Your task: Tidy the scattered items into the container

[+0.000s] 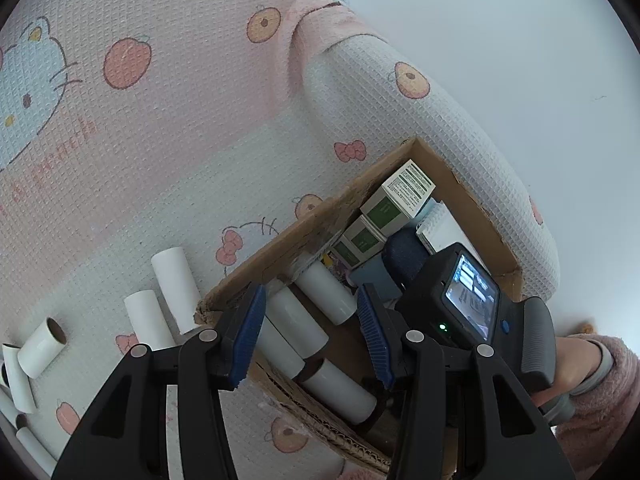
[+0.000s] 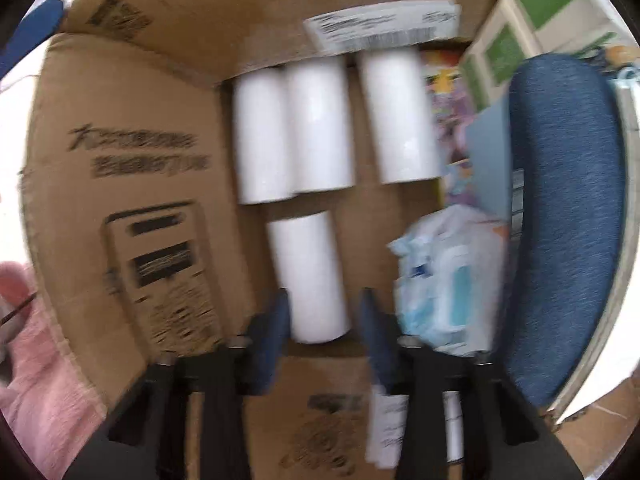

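Note:
A cardboard box (image 1: pixel 308 236) lies on a Hello Kitty blanket. It holds several white tubes (image 1: pixel 320 294), green-and-white cartons (image 1: pixel 384 210) and a dark blue pouch (image 1: pixel 404 252). More white tubes (image 1: pixel 174 276) lie on the blanket left of the box. My left gripper (image 1: pixel 312 328) is open and empty above the box's near corner. My right gripper (image 2: pixel 324 332) is open inside the box (image 2: pixel 120 160), its fingers on either side of the near end of a white tube (image 2: pixel 310 276) lying on the box floor. Three other tubes (image 2: pixel 316 124) lie beyond it. The right gripper's body (image 1: pixel 468 300) shows in the left wrist view.
Inside the box, a blue pouch (image 2: pixel 568 216) and a white-and-blue plastic packet (image 2: pixel 448 280) lie right of the tubes, with green cartons (image 2: pixel 516 36) at the far right. A rolled blanket edge (image 1: pixel 460 128) runs behind the box. A pink sleeve (image 1: pixel 600 392) is at the right.

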The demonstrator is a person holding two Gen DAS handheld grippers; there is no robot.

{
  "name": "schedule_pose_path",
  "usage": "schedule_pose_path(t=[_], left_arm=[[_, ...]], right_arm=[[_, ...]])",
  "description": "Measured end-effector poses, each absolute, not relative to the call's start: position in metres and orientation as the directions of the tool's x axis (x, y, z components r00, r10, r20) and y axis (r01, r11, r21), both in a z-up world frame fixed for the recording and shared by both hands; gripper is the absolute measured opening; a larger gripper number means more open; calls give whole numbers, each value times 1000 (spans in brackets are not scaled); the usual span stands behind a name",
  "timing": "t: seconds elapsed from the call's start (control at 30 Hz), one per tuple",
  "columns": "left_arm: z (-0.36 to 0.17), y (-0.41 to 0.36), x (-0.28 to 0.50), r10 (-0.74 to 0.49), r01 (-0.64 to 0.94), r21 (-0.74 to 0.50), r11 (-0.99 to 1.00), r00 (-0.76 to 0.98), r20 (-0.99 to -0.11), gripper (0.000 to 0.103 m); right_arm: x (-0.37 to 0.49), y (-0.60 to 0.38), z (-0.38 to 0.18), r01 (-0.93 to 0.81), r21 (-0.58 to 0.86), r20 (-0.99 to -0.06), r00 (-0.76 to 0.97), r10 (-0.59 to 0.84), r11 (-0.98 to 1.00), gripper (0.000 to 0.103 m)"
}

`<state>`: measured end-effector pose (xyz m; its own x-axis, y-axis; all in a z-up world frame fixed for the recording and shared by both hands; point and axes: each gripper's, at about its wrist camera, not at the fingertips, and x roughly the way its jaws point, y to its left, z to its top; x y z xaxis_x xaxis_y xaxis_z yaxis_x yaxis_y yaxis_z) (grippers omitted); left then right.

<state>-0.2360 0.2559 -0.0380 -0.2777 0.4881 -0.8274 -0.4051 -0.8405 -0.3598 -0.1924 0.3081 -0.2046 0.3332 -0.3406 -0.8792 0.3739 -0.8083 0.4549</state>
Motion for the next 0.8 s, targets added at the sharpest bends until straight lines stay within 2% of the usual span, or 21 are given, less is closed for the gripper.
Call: schedule_pose_path(t=[0.1,0.3,0.4,0.63,0.8], left_arm=[[-38,259,-233,480,-419,-343,-841,-283,-831,52],[-32,261,-225,454,-440,-297,-848,-313,-834,52],[-29,257,-222,454,-434,-297,-851,-323,-830,52],[-9,242,-194,404,-428,-214,-878,-424,-810,52],[11,212,-164,421,-410,-215,-886,-520,-743,57]], right_arm=[[-193,310,-203,360,439,-891,289,-349,-823,17],[-178,296,-212,327,465,-866,360,-346,-823,17],[-174,301,-200,289,479,-862,330,-384,-829,17],[-154,334,-124,225,435,-899,48,-436,-872,17],[-135,353,-55,190,448,-865,-157,-477,-874,17]])
